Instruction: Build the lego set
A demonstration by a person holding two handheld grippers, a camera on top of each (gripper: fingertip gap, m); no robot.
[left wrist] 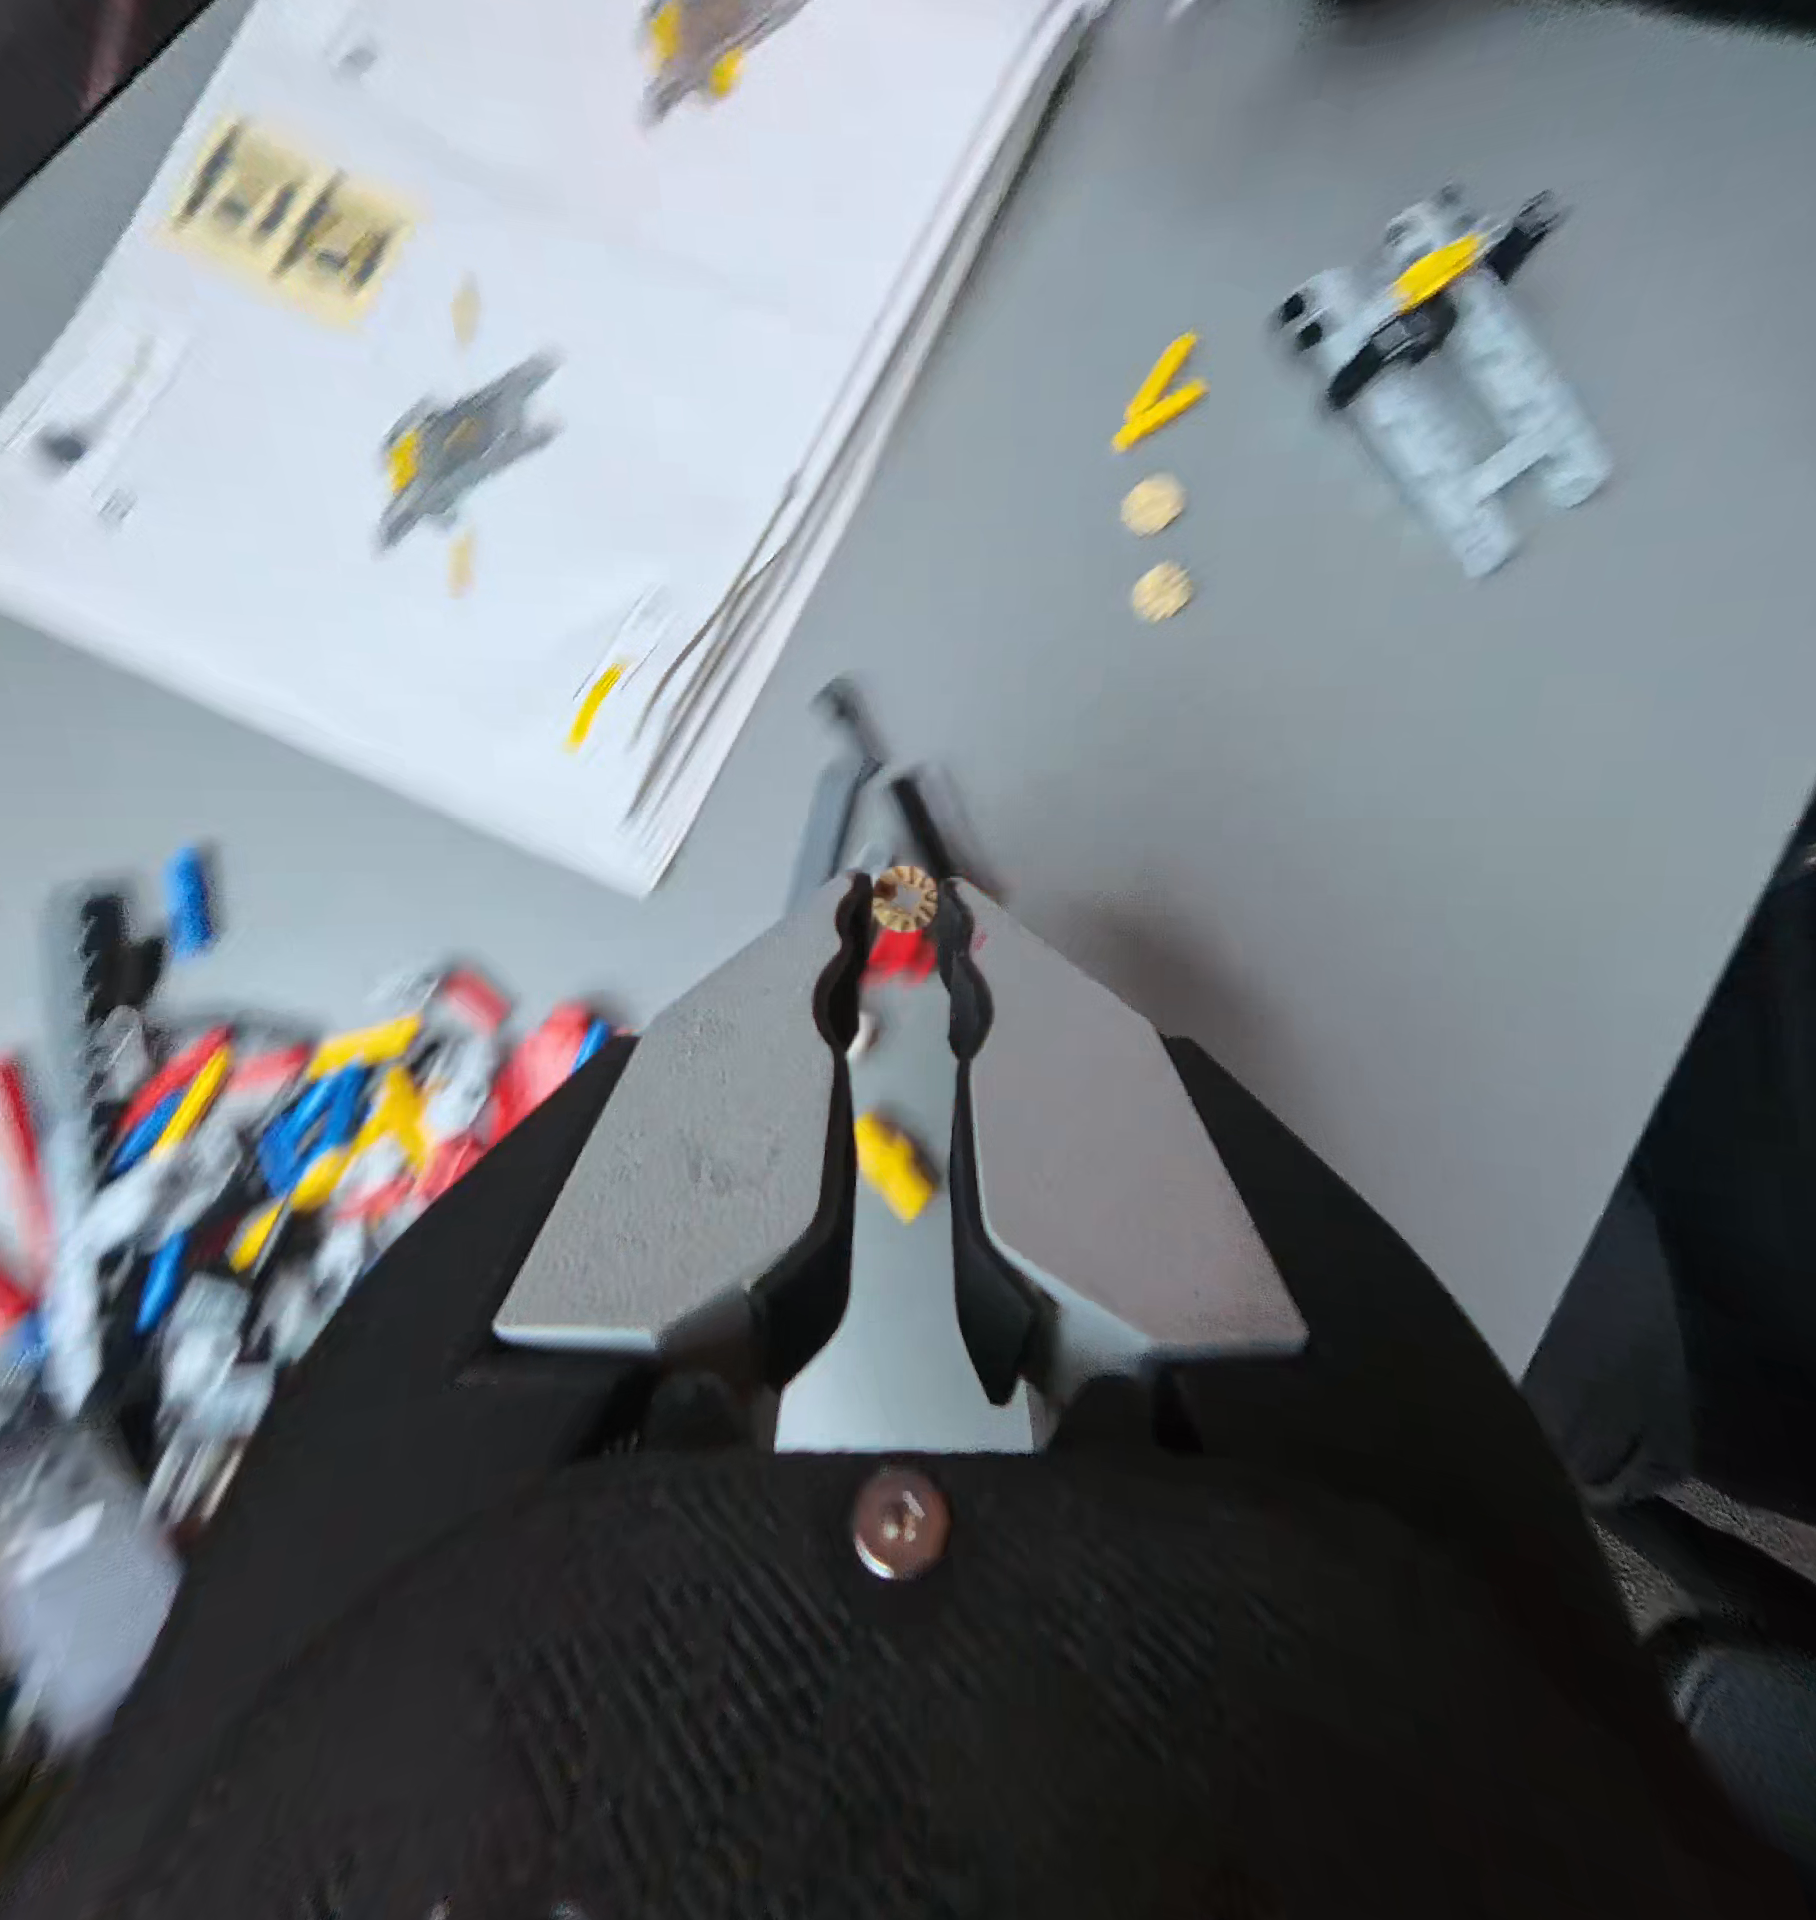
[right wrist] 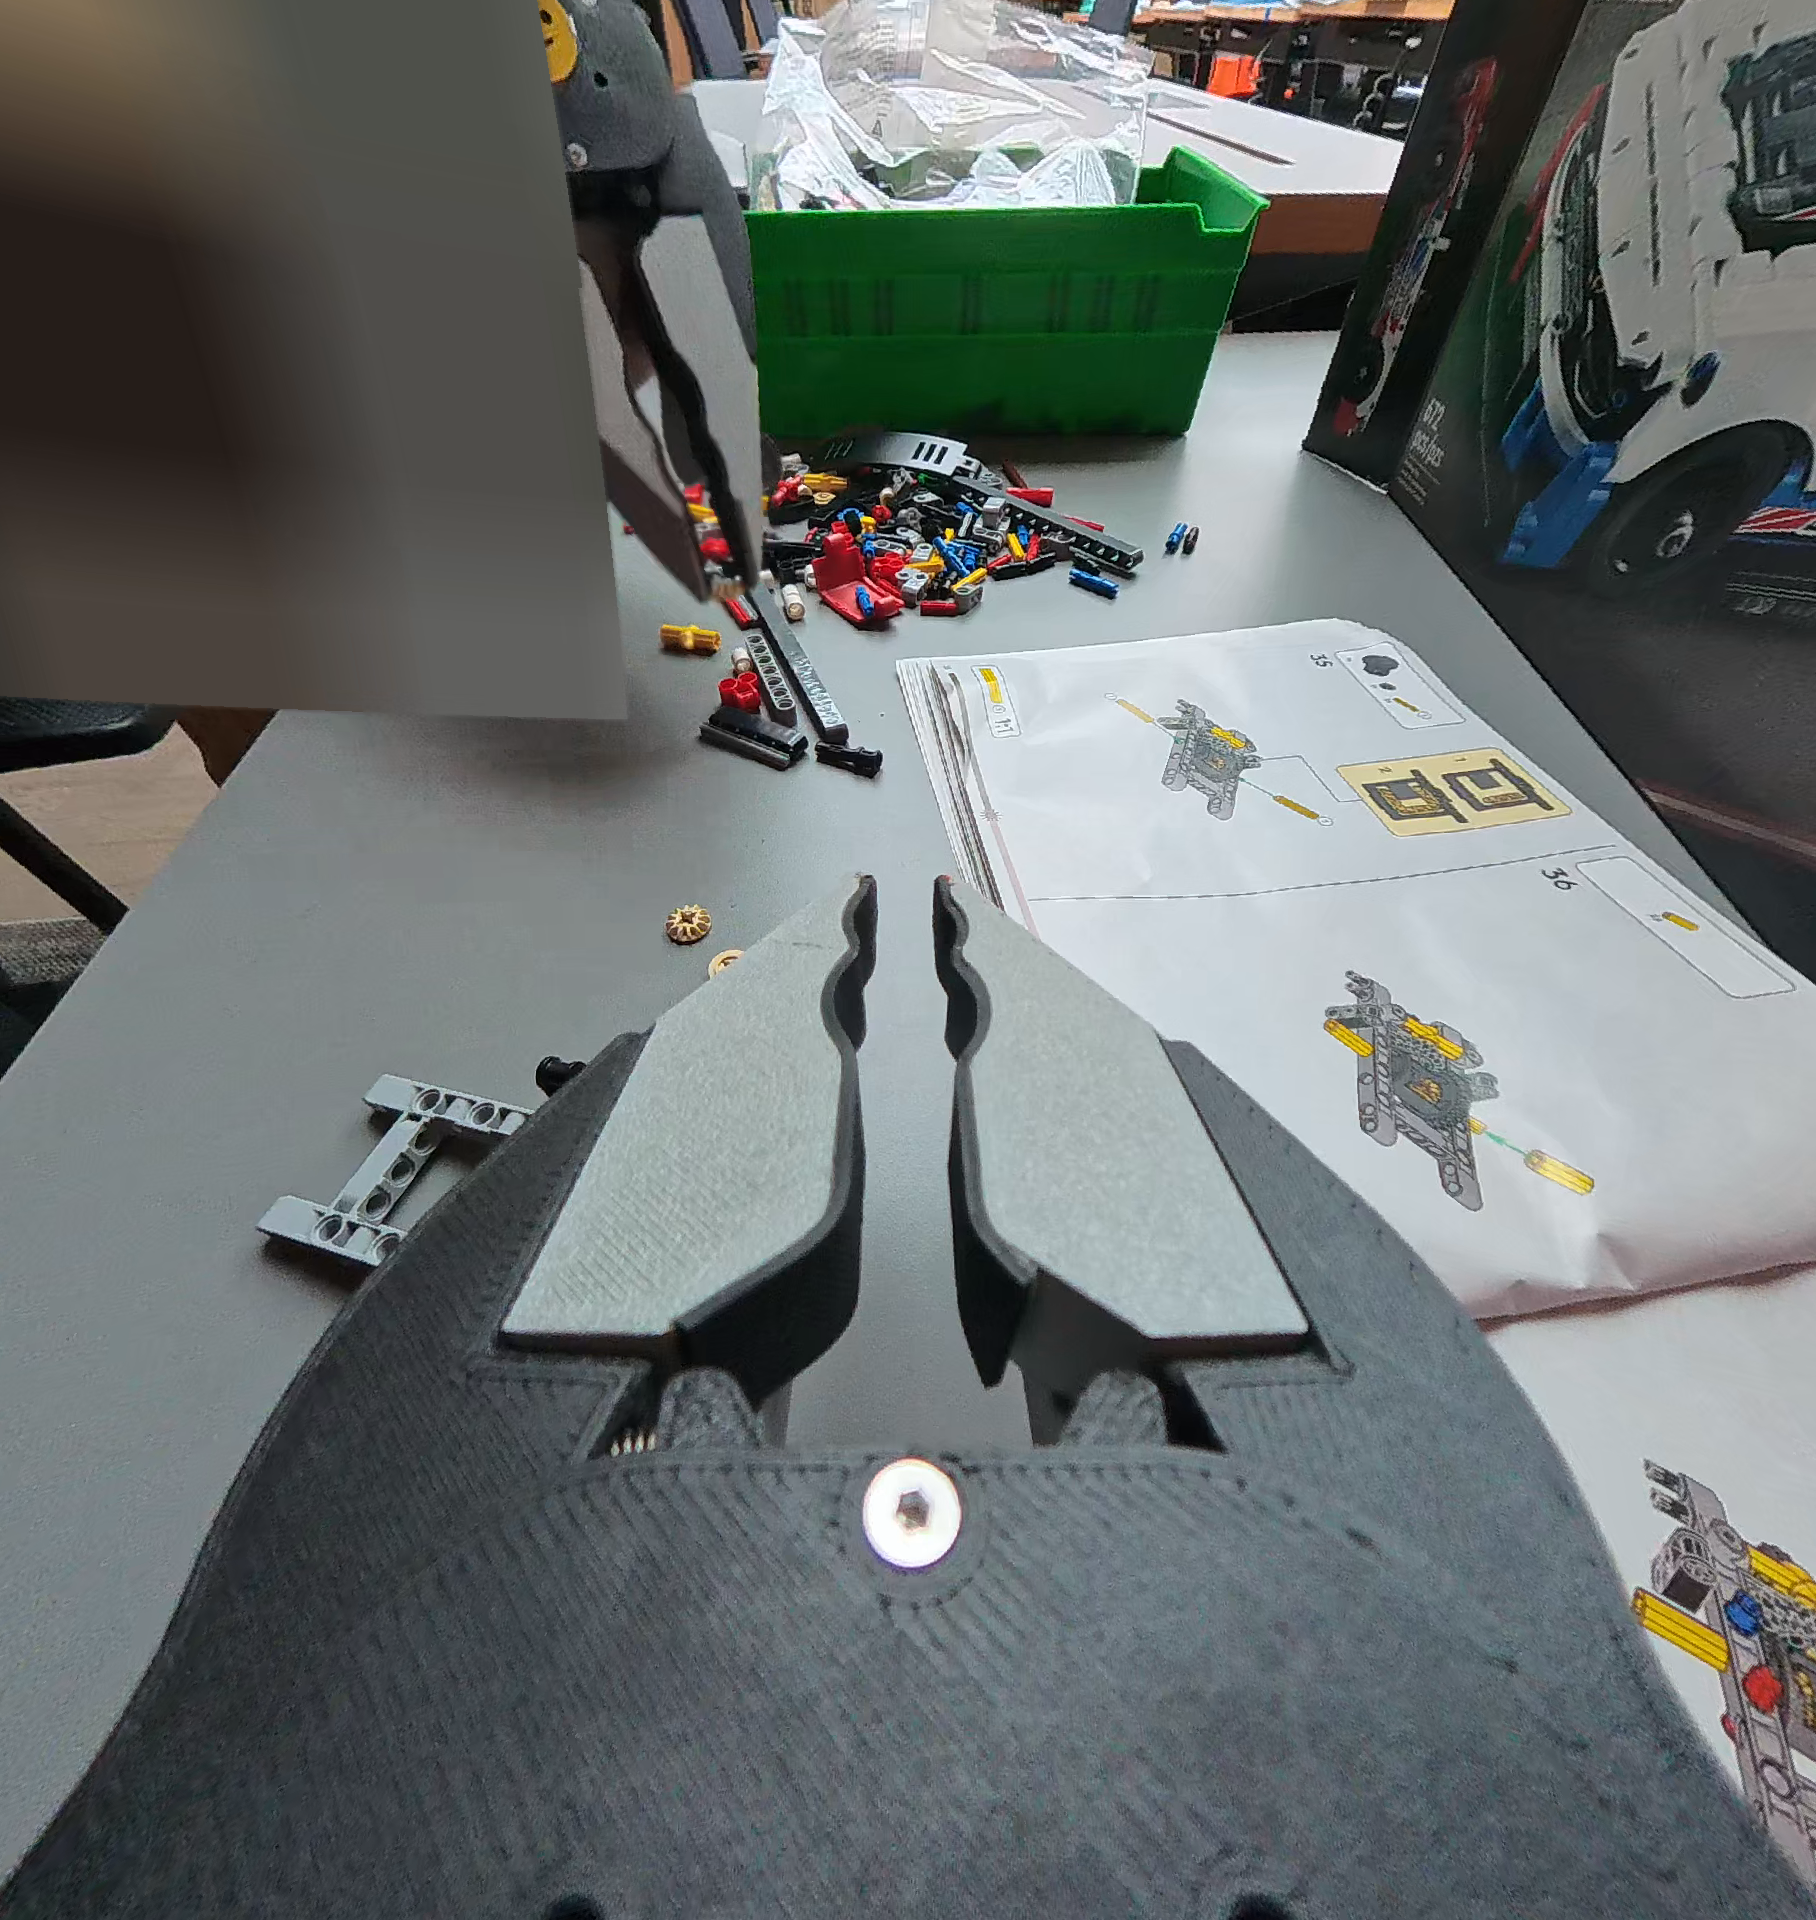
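Observation:
My left gripper (left wrist: pixel 904 902) is shut on a small tan gear (left wrist: pixel 902 900) held at its fingertips above the grey table (left wrist: pixel 1247 831). The view is motion-blurred. It also shows in the right wrist view (right wrist: pixel 727 592), over the near edge of the loose brick pile (right wrist: pixel 935 540). My right gripper (right wrist: pixel 904 883) is slightly open and empty, low over the table beside the open instruction booklet (right wrist: pixel 1351 935). Two more tan gears (right wrist: pixel 688 923) lie just left of its tips. A light grey frame assembly (right wrist: pixel 405 1164) lies to its left; it also shows in the left wrist view (left wrist: pixel 1444 374).
Two yellow axles (left wrist: pixel 1158 395) and two tan gears (left wrist: pixel 1151 506) lie near the assembly. A yellow piece (left wrist: pixel 891 1164) and a red piece (left wrist: pixel 899 951) lie under my left fingers. A green bin (right wrist: pixel 987 312) with plastic bags stands behind the pile. The set's box (right wrist: pixel 1662 364) stands at the right. Left tips to right tips: about 15 centimeters. My right tips are about 20 centimeters from the red piece (left wrist: pixel 899 951), my left tips only 4 centimeters. It is also in sight in the right wrist view (right wrist: pixel 742 689).

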